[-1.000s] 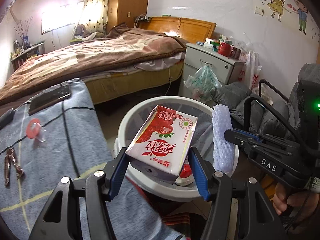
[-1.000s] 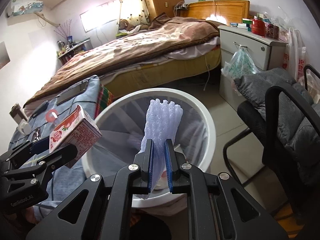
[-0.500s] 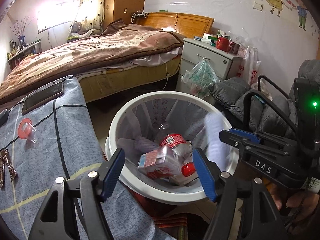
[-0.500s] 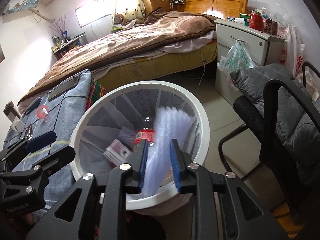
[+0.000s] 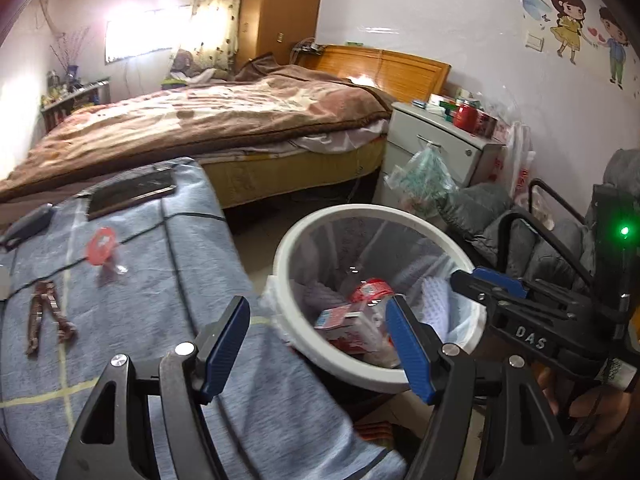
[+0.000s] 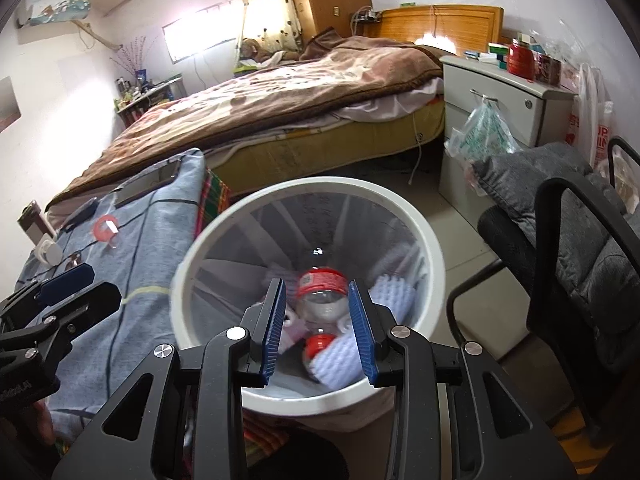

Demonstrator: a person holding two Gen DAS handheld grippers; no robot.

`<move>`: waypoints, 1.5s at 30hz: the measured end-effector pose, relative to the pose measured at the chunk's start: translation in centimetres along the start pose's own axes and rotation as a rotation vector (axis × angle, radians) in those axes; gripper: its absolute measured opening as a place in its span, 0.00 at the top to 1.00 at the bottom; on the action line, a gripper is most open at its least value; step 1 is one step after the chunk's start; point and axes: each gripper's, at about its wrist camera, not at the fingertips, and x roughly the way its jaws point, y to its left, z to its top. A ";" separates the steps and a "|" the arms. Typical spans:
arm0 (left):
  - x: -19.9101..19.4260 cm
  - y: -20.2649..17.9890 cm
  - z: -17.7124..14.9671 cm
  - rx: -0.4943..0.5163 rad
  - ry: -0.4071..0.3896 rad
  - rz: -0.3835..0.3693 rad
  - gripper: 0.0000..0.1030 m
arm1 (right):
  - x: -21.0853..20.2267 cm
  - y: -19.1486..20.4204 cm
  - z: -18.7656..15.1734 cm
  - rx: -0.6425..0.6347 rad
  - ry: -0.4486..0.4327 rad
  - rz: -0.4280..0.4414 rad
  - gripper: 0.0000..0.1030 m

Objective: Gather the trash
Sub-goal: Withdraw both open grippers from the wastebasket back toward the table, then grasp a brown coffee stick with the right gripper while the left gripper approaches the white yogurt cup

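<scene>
A white round trash bin [image 5: 316,236] [image 6: 430,248] with a clear liner stands on the floor beside the blue cloth. Inside lie a red-and-white milk carton [image 5: 344,322], a clear bottle with red label and cap [image 6: 322,292] and a white foam sheet [image 6: 390,294] [image 5: 436,300]. My left gripper [image 5: 316,344] is open and empty, over the bin's near-left rim. My right gripper [image 6: 318,330] is open and empty, right above the bin; it also shows in the left wrist view [image 5: 496,292].
A blue checked cloth [image 5: 132,280] carries a phone [image 5: 132,194], a red-capped clear item [image 5: 103,242] and keys [image 5: 44,316]. A bed [image 5: 200,128], a grey nightstand [image 5: 436,148] with a hanging bag, and a black chair [image 6: 560,232] with grey cushions surround the bin.
Both grippers opened. The carton dropped from my left gripper and the foam sheet from my right; both now lie in the bin. The left gripper has shifted left.
</scene>
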 end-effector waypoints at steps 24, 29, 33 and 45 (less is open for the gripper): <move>-6.8 12.3 -3.8 -0.200 -0.060 0.235 0.30 | 1.0 10.0 0.0 -0.159 -0.006 0.149 0.66; -7.9 14.7 -4.9 -0.237 -0.063 0.279 0.30 | 1.5 12.4 0.0 -0.207 0.002 0.178 0.66; -8.6 16.7 -5.5 -0.275 -0.064 0.324 0.30 | 2.0 14.3 -0.1 -0.248 0.013 0.205 0.66; -9.7 22.5 -6.9 -0.357 -0.047 0.404 0.30 | 4.4 21.0 -0.7 -0.374 0.075 0.293 0.54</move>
